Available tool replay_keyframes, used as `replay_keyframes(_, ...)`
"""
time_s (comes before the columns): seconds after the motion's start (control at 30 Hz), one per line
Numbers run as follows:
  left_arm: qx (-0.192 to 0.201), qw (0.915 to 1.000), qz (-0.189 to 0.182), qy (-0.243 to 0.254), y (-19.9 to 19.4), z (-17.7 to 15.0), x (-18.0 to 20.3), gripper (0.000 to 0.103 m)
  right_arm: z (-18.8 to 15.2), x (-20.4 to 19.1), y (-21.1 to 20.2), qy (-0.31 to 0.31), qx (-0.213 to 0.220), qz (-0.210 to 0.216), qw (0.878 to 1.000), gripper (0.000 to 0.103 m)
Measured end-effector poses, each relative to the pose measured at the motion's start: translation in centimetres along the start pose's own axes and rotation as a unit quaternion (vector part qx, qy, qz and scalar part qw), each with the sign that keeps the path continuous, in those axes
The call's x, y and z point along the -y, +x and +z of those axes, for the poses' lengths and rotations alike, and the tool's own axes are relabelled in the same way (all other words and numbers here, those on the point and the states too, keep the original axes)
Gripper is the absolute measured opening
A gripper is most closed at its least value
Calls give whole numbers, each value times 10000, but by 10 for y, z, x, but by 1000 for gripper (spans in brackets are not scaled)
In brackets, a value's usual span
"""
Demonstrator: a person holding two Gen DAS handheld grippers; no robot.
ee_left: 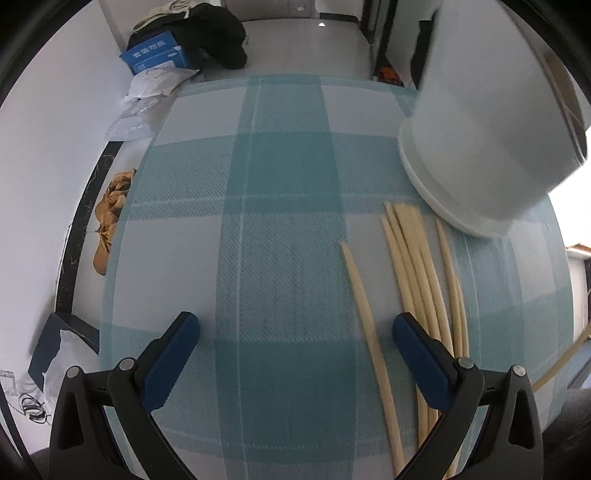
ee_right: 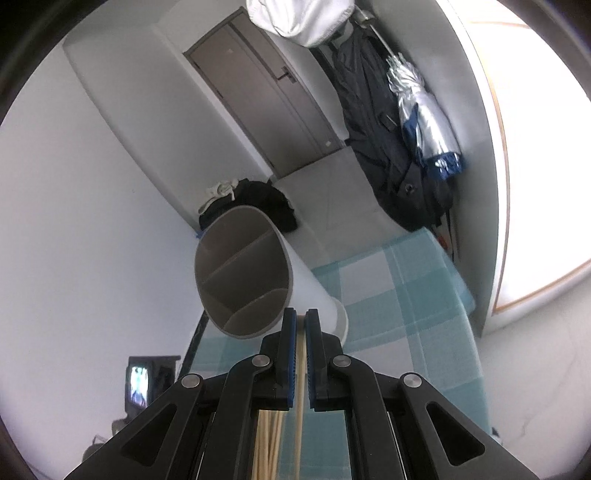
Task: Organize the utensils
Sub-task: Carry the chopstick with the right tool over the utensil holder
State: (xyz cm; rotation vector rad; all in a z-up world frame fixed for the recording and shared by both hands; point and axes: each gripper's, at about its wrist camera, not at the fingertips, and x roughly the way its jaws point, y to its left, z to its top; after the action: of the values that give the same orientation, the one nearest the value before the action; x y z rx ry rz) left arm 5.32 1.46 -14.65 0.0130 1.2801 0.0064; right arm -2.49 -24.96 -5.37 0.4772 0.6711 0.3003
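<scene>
Left gripper [ee_left: 295,330]: jaws spread wide, nothing between the blue pads; it hangs over the near part of the table, pointing steeply down at the cloth.
Right gripper [ee_right: 300,319]: jaws closed almost completely on a single chopstick [ee_right: 300,384], which runs back between the pads toward the camera.
Holder [ee_right: 251,280]: a white utensil holder with a grey inside split by partitions into compartments; it stands on the table just ahead of the right gripper's fingertips, mouth turned toward that camera. In the left wrist view it sits toward the far right edge of the table [ee_left: 491,147].
Loose chopsticks [ee_left: 417,280]: a pale bundle lies flat on the cloth near the right edge, tips just short of the holder's base; one chopstick [ee_left: 364,314] lies apart to the bundle's left.
Table [ee_left: 280,229]: covered by a teal and white checked cloth.
Surroundings: a blue box [ee_left: 155,55] and dark clothing [ee_left: 218,33] lie on the floor beyond the table's far edge.
</scene>
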Motion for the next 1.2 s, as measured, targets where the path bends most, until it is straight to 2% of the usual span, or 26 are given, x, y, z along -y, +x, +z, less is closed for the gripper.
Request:
replay_keyframes(0.13,-15,10000,39,-86,3,8,0,94,1,-2,-3,-35,47,54,10000,4)
replay_keyframes(0.23,-5,9998,70,-166,3,10,9,74,2,-1,-4,-16,61,42,10000,4)
replay_keyframes(0.3,2,9999,42,-144,2,15,15,42,2,-2,-4,-28,73,39,10000,4)
replay_keyframes(0.33,-5,9999,-9,-101,1,17,20,33,2,-3,-5,-43,87,35,9999,4)
replay_keyframes(0.37,-2,10000,-64,-69,1,17,22,14,1,-4,-5,-70,94,36,9999,4)
replay_keyframes(0.4,8,9999,-101,-43,2,18,23,6,1,-5,-6,-106,106,26,9999,4)
replay_keyframes(0.5,174,9997,-168,55,2,17,24,2,-2,-10,-8,-212,138,36,9997,4)
replay_keyframes(0.6,224,9993,-287,-100,0,16,17,1,-4,-17,-12,-357,203,22,9992,4)
replay_keyframes(0.8,752,9946,-645,-311,-30,12,7,0,-11,-36,-19,-695,255,2,9973,4)
replay_keyframes(0.97,1449,9850,-910,-218,-67,3,7,0,-17,-55,-21,-1027,334,-108,9941,4)
replay_keyframes(1.2,2230,9645,-1409,-104,-107,-2,7,0,-23,-72,-26,-1267,386,-179,9910,4)
